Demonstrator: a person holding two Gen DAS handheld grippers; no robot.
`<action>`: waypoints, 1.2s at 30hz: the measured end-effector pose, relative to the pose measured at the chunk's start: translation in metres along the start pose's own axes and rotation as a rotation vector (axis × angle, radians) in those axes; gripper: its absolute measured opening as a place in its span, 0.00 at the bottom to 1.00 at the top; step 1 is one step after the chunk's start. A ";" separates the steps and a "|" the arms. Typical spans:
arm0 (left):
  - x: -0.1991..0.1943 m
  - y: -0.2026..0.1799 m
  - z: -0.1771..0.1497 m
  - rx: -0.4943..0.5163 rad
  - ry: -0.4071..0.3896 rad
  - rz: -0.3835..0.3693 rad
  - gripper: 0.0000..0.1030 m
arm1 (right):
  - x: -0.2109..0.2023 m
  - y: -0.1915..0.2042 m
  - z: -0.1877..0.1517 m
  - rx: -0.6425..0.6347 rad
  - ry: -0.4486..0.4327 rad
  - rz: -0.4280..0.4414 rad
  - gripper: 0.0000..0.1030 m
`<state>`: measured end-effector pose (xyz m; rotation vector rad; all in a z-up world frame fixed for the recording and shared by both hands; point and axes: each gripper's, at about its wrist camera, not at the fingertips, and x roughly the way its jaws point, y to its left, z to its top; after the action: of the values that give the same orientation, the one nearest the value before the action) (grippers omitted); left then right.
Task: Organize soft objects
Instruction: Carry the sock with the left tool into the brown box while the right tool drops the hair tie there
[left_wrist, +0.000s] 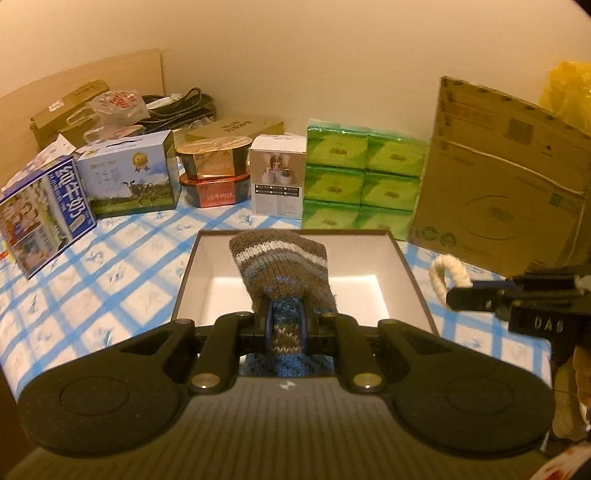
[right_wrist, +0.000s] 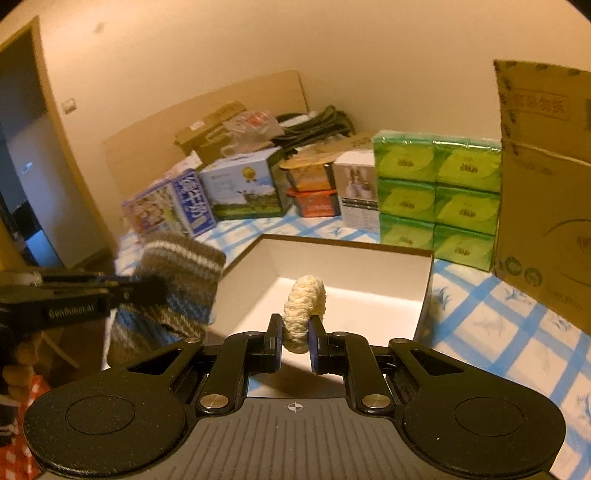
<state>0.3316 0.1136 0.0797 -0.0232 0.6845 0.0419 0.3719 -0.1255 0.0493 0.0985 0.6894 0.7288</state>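
Note:
My left gripper (left_wrist: 285, 308) is shut on a knitted brown, blue and white striped piece (left_wrist: 280, 262), held over the near side of an open box (left_wrist: 207, 258) with a white inside. In the right wrist view that knit piece (right_wrist: 181, 277) hangs left of the box (right_wrist: 351, 258), with the left gripper (right_wrist: 155, 288) pinching it. My right gripper (right_wrist: 295, 332) is shut on a cream rope ring (right_wrist: 304, 306) just above the box's near edge. From the left wrist view, the ring (left_wrist: 445, 275) and the right gripper (left_wrist: 454, 299) appear to the right of the box.
The box rests on a blue-and-white checked cloth (left_wrist: 110, 280). Behind it stand milk cartons (left_wrist: 129, 177), stacked food tubs (left_wrist: 214, 173), a white carton (left_wrist: 277, 177), green tissue packs (left_wrist: 362, 177) and a tall cardboard box (left_wrist: 506, 177) at right. A doorway (right_wrist: 22, 166) opens far left.

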 end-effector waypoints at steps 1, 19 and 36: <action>0.012 0.002 0.006 -0.001 0.008 0.004 0.12 | 0.011 -0.004 0.004 -0.004 0.008 -0.004 0.14; 0.156 0.013 0.038 -0.046 0.164 -0.004 0.30 | 0.142 -0.055 0.036 0.053 0.135 -0.097 0.41; 0.081 0.019 -0.002 0.068 0.159 0.025 0.32 | 0.078 -0.058 0.005 0.134 0.092 -0.083 0.59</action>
<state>0.3920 0.1346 0.0271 0.0476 0.8452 0.0417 0.4511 -0.1185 -0.0076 0.1586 0.8254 0.6101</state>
